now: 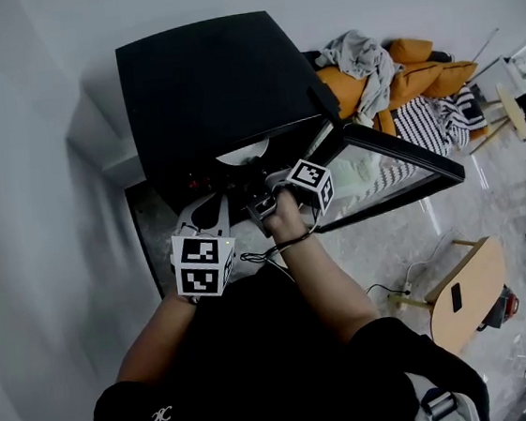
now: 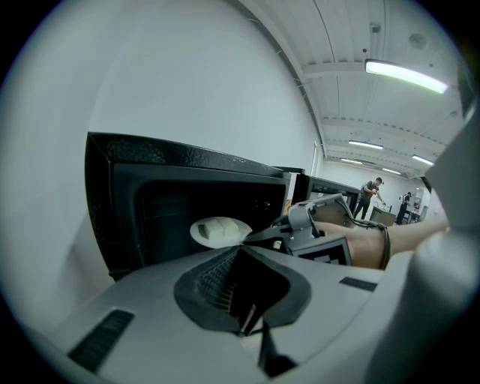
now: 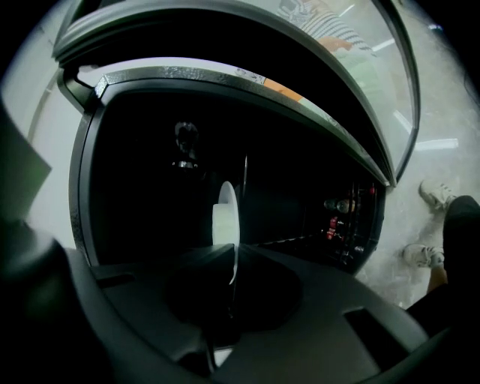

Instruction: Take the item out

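One black microwave oven with one open door, one white plate bearing two pale blocks; two grippers, left gripper and right gripper, one marker cube on each; two distant people, two pale shoes

Head view: the oven roof hides most of the plate inside it. Right gripper view: the oven interior is dark; the plate's near rim disappears between the right gripper jaws.
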A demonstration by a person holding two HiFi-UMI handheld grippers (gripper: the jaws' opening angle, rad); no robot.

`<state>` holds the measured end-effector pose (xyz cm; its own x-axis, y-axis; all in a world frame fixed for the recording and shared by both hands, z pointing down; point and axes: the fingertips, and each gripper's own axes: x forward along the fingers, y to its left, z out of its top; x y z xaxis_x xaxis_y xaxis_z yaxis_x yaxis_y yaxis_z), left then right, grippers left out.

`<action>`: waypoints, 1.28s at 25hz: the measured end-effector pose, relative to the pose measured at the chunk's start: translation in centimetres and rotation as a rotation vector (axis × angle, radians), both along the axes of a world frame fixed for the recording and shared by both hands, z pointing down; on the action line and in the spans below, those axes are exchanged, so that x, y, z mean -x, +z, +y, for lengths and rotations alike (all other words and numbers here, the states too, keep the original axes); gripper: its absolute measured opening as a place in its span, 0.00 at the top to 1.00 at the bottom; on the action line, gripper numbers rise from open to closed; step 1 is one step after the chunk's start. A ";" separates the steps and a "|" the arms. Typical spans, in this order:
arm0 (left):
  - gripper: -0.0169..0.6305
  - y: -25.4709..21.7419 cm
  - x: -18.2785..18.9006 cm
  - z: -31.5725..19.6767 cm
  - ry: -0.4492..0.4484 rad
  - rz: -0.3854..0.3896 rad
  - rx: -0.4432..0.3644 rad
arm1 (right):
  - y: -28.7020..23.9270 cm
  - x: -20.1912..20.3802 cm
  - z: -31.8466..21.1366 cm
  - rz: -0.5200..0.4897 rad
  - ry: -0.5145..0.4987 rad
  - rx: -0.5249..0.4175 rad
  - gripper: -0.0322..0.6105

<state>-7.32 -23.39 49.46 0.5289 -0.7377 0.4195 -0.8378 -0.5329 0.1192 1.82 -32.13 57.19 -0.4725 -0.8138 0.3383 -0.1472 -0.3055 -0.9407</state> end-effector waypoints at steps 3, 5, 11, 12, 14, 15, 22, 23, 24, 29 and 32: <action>0.96 0.1 -0.3 0.2 0.012 0.000 0.001 | 0.0 -0.2 0.7 -0.006 0.002 0.000 0.91; 0.96 0.2 -0.6 0.3 0.019 0.000 0.003 | 0.0 -0.2 1.1 -0.011 0.005 0.006 0.91; 0.96 0.1 -1.0 0.6 0.027 0.002 0.000 | -0.1 -0.3 2.4 -0.011 0.014 0.019 0.91; 0.96 0.2 -1.0 0.6 0.027 0.002 0.001 | 0.0 -0.4 2.5 -0.010 0.016 0.016 0.91; 0.96 0.3 -1.0 0.7 0.027 0.001 0.002 | 0.1 -0.5 2.5 -0.004 0.015 0.007 0.91; 0.96 0.3 -0.9 0.8 0.027 -0.001 0.004 | 0.0 -0.4 2.4 -0.003 0.013 0.000 0.91; 0.96 0.5 -0.8 1.2 0.019 -0.008 -0.001 | 0.0 0.2 1.4 -0.006 -0.020 -0.033 0.89; 0.96 0.5 -0.7 1.3 0.018 -0.011 0.000 | 0.0 0.3 1.2 -0.005 -0.018 -0.033 0.88; 0.96 0.6 -0.6 1.4 0.015 -0.012 0.002 | 0.1 0.4 0.9 -0.006 -0.016 -0.032 0.87; 0.96 0.4 -0.1 1.7 0.002 -0.014 0.001 | 0.2 1.3 0.0 -0.012 -0.018 -0.023 0.86; 0.96 0.6 0.1 1.8 -0.004 -0.016 0.004 | 0.5 1.5 -0.5 -0.020 -0.006 -0.012 0.86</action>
<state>-7.42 -21.61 50.01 0.5188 -0.7382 0.4311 -0.8419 -0.5287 0.1078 0.32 -32.67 57.70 -0.4837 -0.8150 0.3190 -0.1306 -0.2933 -0.9471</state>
